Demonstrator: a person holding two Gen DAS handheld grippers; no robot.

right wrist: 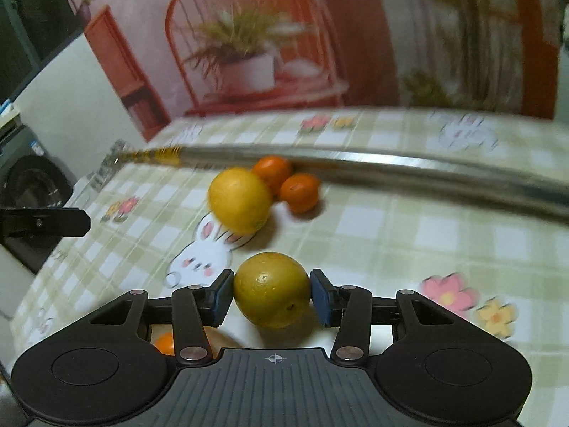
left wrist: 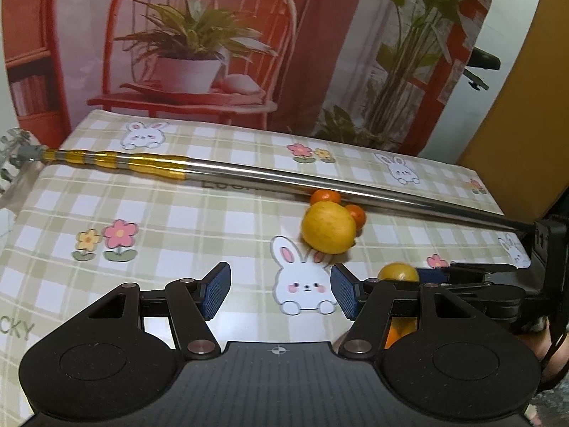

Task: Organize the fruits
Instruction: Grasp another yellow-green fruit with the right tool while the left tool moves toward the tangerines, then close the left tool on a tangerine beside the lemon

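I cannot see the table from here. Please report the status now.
Right gripper shut on a lemon. Left gripper open, empty. Second lemon and two oranges grouped ahead, against a metal pole. Path clear.

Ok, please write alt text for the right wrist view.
The right gripper holds a yellow-green fruit above a checked tablecloth with rabbit prints. Behind it lie a yellow fruit, two small oranges and a long metal pole.
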